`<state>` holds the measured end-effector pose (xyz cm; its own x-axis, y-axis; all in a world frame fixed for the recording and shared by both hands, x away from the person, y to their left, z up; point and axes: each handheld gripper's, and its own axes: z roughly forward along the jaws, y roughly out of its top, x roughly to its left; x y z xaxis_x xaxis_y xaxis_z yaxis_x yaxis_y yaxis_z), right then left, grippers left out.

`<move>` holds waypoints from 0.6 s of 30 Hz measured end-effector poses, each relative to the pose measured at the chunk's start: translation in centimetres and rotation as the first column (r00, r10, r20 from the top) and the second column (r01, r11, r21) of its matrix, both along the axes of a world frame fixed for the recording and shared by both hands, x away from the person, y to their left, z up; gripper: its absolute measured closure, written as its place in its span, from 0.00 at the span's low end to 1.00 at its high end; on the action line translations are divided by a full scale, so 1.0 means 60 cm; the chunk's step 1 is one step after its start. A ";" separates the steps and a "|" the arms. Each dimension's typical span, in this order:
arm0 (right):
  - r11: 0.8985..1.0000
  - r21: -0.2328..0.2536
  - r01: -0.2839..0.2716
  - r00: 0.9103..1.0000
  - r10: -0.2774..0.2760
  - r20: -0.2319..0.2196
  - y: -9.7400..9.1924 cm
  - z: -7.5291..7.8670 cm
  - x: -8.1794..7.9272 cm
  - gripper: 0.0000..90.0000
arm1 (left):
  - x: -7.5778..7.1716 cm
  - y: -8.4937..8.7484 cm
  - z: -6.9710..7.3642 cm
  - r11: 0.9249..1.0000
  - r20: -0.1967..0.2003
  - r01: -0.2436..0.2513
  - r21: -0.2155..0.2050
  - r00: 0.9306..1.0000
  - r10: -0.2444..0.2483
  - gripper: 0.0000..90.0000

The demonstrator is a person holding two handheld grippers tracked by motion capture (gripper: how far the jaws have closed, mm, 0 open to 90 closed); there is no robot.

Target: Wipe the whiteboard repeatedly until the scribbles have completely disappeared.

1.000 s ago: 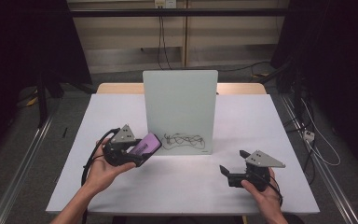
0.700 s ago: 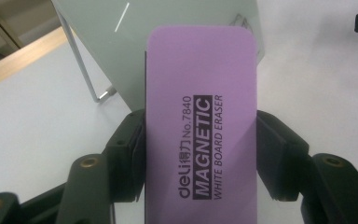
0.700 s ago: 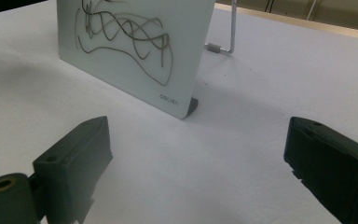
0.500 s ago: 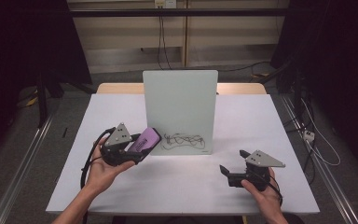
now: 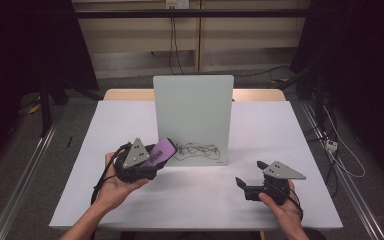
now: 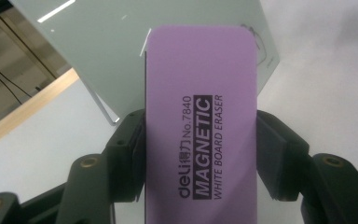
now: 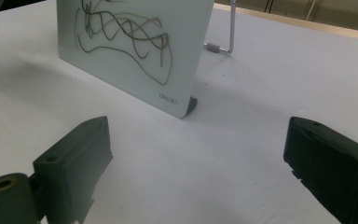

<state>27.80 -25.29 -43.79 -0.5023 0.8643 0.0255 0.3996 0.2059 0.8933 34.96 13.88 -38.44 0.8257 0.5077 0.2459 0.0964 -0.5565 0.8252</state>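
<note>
Tongs (image 5: pixel 162 155) over white table (image 5: pixel 130 120)

Eraser (image 6: pixel 200 140) cut off below

There is one purple eraser (image 5: pixel 159 152), at the lower left of the high view. There is one white board (image 5: pixel 193 117) in the centre, with one black scribble (image 5: pixel 197 149) near its lower edge. There is one table (image 5: pixel 280 130). There are two grippers: the left gripper (image 5: pixel 152 162) and the right gripper (image 5: pixel 250 177).
</note>
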 end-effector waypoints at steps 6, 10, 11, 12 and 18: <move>1.000 -0.001 -0.002 1.000 0.002 -0.006 0.002 -0.001 0.002 0.08 | 0.005 -0.021 -0.008 1.000 -0.009 0.022 -0.011 1.000 -0.022 0.46; 1.000 -0.005 -0.003 1.000 0.003 -0.006 0.004 -0.001 0.004 0.08 | 0.015 -0.044 -0.006 0.999 0.006 0.039 0.002 0.999 -0.039 0.46; 1.000 -0.006 -0.004 1.000 0.003 -0.005 0.004 0.000 0.004 0.08 | 0.017 -0.049 -0.004 0.999 0.020 0.039 0.004 0.999 -0.039 0.46; 1.000 -0.004 0.000 1.000 -0.001 -0.007 0.003 0.000 0.004 0.08 | 0.019 -0.053 -0.002 0.999 0.023 0.040 0.003 0.999 -0.040 0.46; 1.000 -0.001 0.007 1.000 -0.007 -0.007 0.000 -0.001 0.003 0.07 | 0.030 -0.071 0.000 0.998 0.032 0.051 0.024 0.998 -0.052 0.46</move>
